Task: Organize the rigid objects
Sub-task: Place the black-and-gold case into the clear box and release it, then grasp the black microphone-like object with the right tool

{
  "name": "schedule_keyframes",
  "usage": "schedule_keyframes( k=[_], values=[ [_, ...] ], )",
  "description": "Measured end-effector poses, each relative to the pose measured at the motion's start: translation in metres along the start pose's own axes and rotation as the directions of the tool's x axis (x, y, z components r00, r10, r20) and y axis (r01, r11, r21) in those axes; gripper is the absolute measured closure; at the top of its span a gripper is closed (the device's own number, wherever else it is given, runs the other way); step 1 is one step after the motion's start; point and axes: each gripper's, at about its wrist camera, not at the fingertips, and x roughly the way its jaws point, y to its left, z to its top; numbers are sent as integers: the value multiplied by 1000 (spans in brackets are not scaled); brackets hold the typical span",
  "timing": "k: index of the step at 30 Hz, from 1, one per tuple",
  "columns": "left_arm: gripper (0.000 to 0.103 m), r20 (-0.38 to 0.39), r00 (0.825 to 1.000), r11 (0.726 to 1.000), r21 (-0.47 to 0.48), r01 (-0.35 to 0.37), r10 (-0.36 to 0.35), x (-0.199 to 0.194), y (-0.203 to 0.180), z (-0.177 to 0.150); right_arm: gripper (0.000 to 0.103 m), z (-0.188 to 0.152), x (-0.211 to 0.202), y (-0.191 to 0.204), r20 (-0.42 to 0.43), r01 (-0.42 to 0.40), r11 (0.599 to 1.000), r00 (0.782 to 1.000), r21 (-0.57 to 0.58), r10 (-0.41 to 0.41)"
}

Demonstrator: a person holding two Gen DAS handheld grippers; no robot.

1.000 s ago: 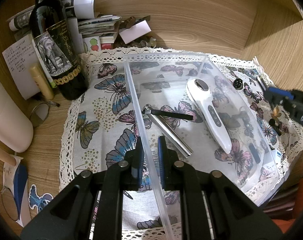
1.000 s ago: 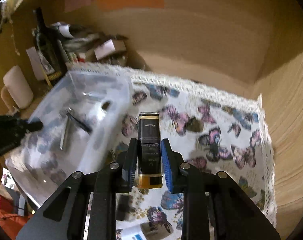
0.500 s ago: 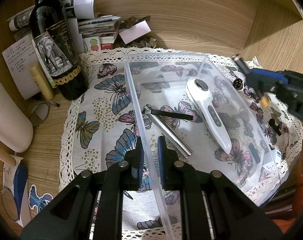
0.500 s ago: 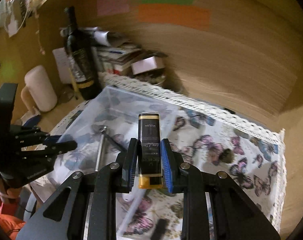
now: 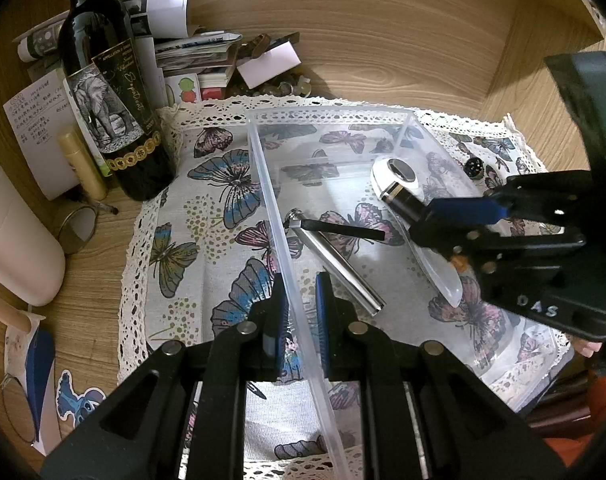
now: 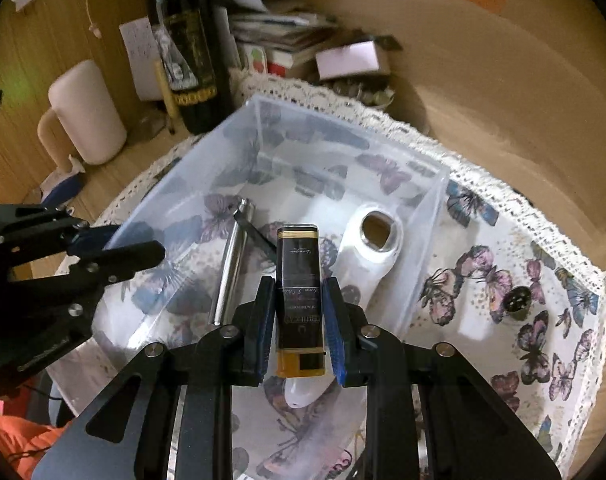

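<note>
Right gripper pinching the dark bottle, hanging over the clear bin. At nine o'clock, left gripper pinches the bin's wall. Further in, white device at one o'clock, metal tube at eleven. Let go high and the bottle could smack that device or bounce.
</note>
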Motion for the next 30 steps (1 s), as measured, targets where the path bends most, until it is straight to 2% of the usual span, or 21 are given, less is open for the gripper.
schedule_keyframes(
  k=[5,9,13,17,20,25,30],
  values=[
    [90,-1,1000,1000,0,-2,2,0,0,0,81,-2,-1,2,1,-2,1000,1000,1,2],
    [90,-1,1000,1000,0,-1,1,0,0,0,81,-1,-16,-1,47,15,1000,999,10,-16],
    [90,-1,1000,1000,0,-3,3,0,-1,0,72,0,-35,-11,103,39,999,994,39,-43],
    [90,-1,1000,1000,0,-1,1,0,-1,0,68,-5,-54,-26,150,73,994,985,78,-84],
    [90,-2,1000,1000,1,-2,2,0,-1,0,58,-13,-70,-41,181,112,986,974,126,-134],
    [90,-1,1000,1000,5,-3,3,0,-1,0,57,-31,-89,-70,193,172,961,957,217,-215],
    [90,-1,1000,1000,5,-5,5,0,-1,0,57,-59,-103,-105,155,276,905,928,323,-339]
  ],
)
